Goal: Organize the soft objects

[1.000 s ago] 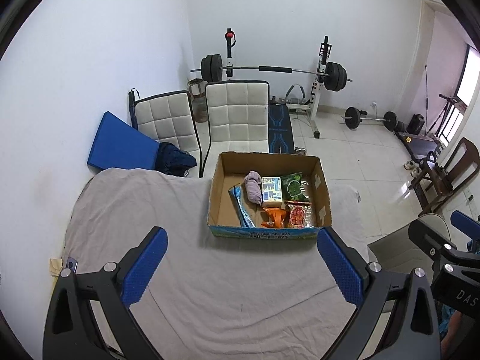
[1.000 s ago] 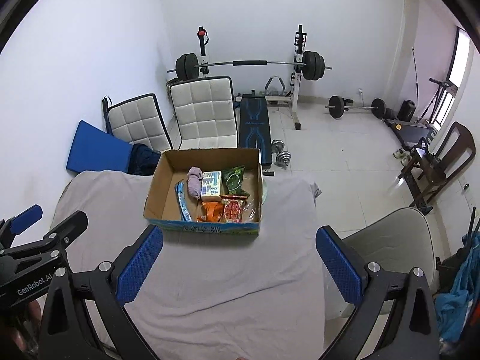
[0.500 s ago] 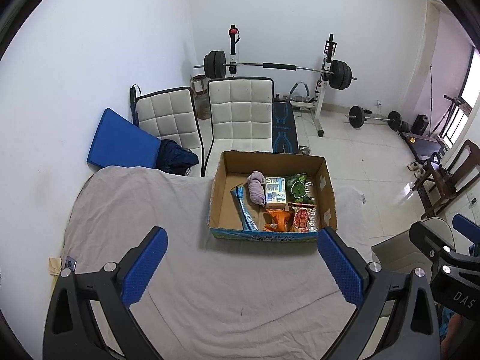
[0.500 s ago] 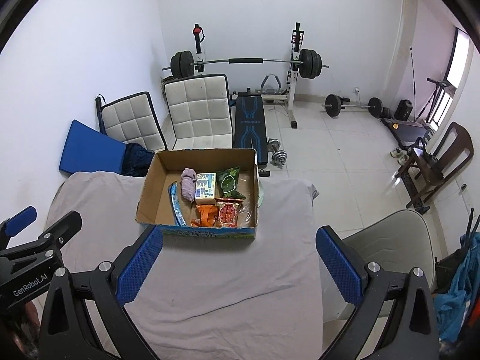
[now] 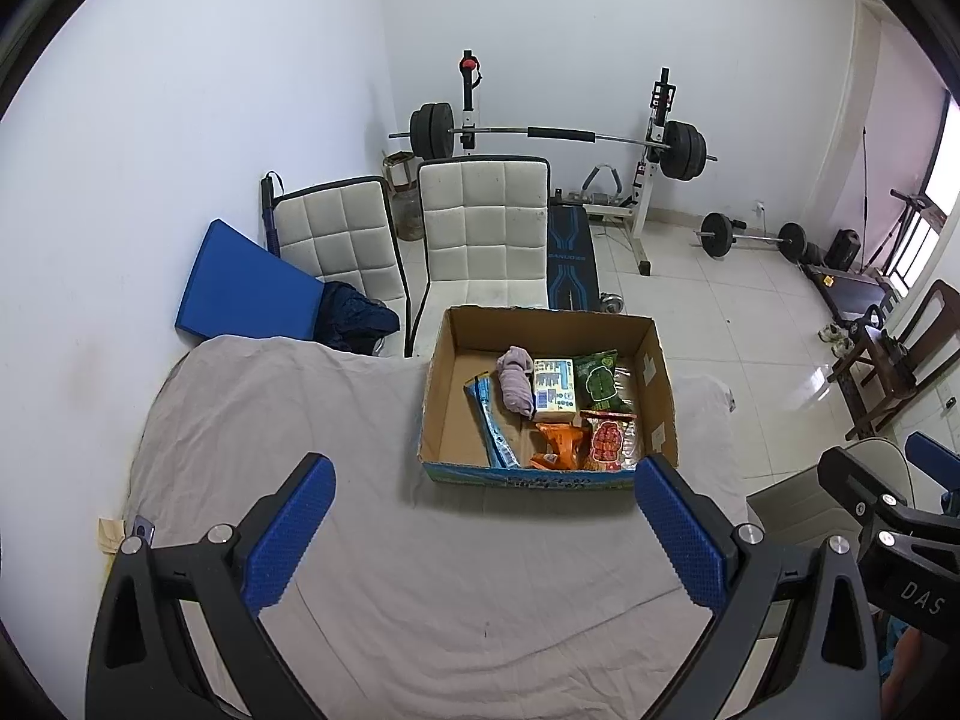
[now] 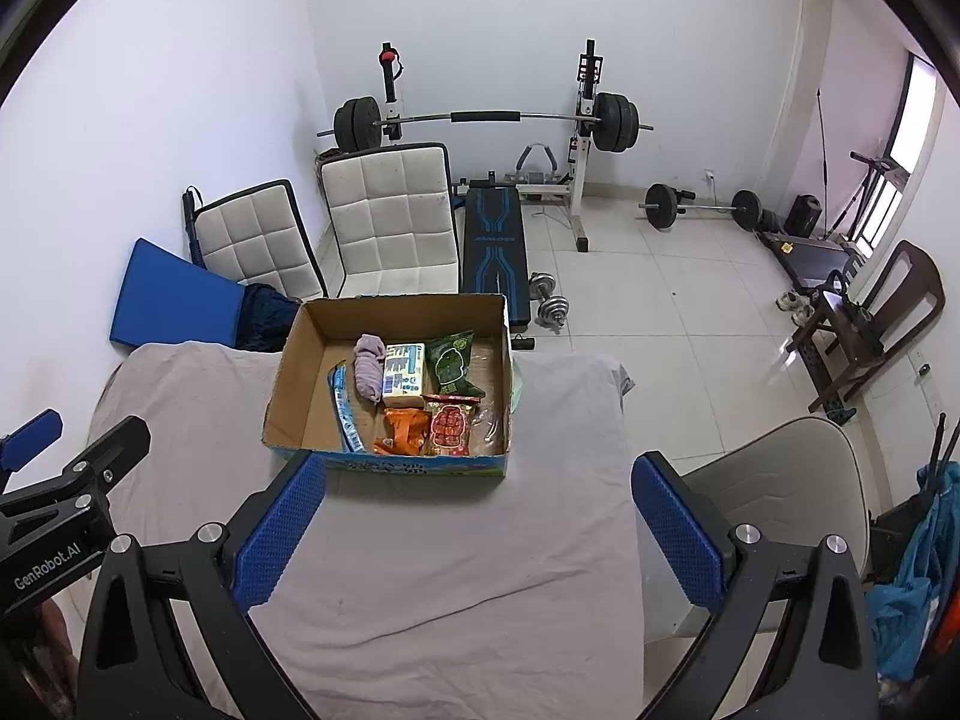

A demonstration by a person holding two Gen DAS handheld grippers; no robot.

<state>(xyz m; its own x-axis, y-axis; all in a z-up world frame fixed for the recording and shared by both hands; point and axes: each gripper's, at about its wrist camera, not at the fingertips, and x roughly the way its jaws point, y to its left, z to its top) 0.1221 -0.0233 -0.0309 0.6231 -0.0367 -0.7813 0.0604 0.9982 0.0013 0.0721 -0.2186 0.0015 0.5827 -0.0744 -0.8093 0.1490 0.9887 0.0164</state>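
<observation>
A table [image 5: 312, 420] under a wrinkled grey cloth [image 6: 480, 570] fills the lower part of both views, with two white padded chairs [image 5: 486, 234] and a barbell rack [image 6: 486, 120] behind it. At the table's far side stands an open cardboard box [image 5: 657, 384] with a blue printed band along its front; the print is too small to read. Inside lie a rolled lilac cloth [image 5: 516, 381], a white and blue packet [image 5: 553, 390], a green bag [image 5: 602, 381], a red snack bag [image 5: 607, 441], an orange pack [image 5: 558, 444] and a long blue wrapper [image 5: 489, 420]. The left gripper [image 5: 480, 531] hovers over the cloth short of the box, fingers spread wide and empty. The right gripper [image 6: 477, 525] does likewise. The left gripper's body reads "GenRobot.AI" in the right view; the right one shows "DAS" in the left view.
</observation>
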